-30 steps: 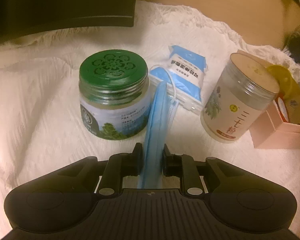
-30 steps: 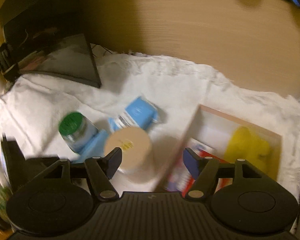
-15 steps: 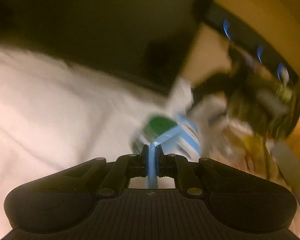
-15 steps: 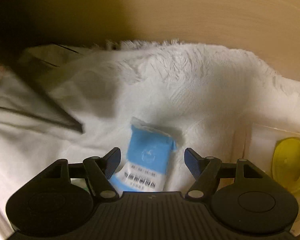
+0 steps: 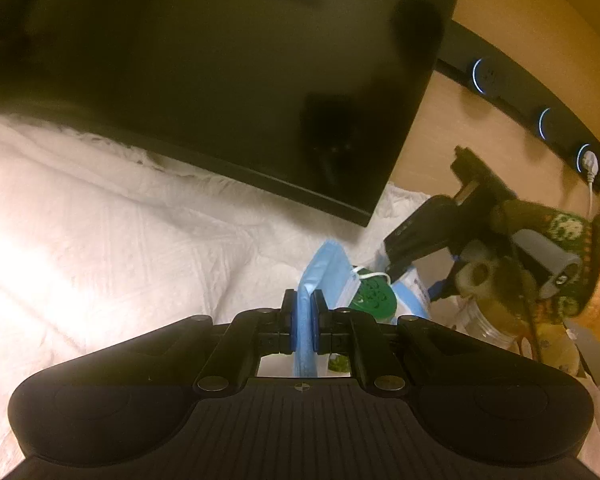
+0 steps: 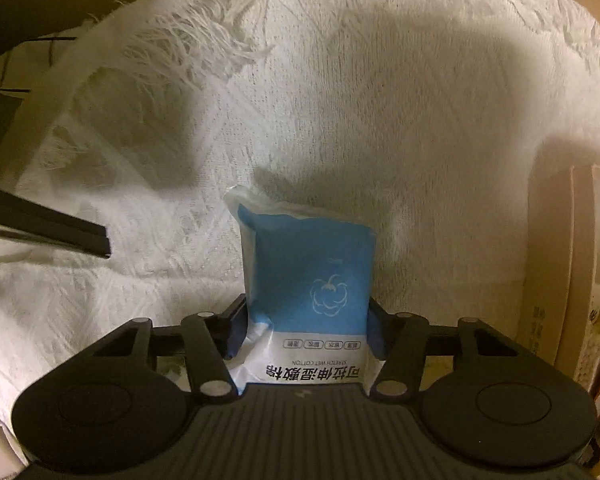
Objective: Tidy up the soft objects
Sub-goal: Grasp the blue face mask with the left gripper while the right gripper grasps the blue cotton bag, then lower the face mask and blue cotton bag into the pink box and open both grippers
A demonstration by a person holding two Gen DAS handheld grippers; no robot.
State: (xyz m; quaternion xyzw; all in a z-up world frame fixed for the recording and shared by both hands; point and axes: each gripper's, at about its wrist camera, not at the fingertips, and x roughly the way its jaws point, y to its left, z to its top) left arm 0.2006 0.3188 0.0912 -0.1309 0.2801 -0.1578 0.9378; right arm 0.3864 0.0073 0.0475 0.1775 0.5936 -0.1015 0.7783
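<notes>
**Both tools clamped on blue soft goods above the white cloth**

Left wrist view: left tool (image 5: pixel 304 304) clenched on a folded blue face mask (image 5: pixel 320 270), held edge-on between the pads, white ear loop trailing right over a green jar lid (image 5: pixel 374 300). Dark monitor (image 5: pixel 220 72) filling the upper frame, its lower edge hanging low over the white cloth (image 5: pixel 100 232) and its corner close above the mask. Broad open cloth to the left. Crowded on the right: right tool (image 5: pixel 400 258) with a gloved hand (image 5: pixel 540 264) behind it, reaching down to a blue packet just past the lid.

Right wrist view: right tool (image 6: pixel 306 320) closed on the wet-cotton packet (image 6: pixel 306 280), pads pressing both long sides, packet's far end sealed and lying against the cloth (image 6: pixel 380 100). Fringed cloth edge at upper left, wide bare cloth ahead. Monitor corner (image 6: pixel 80 238) jutting in from the left; pale box wall (image 6: pixel 556 264) standing near on the right.
</notes>
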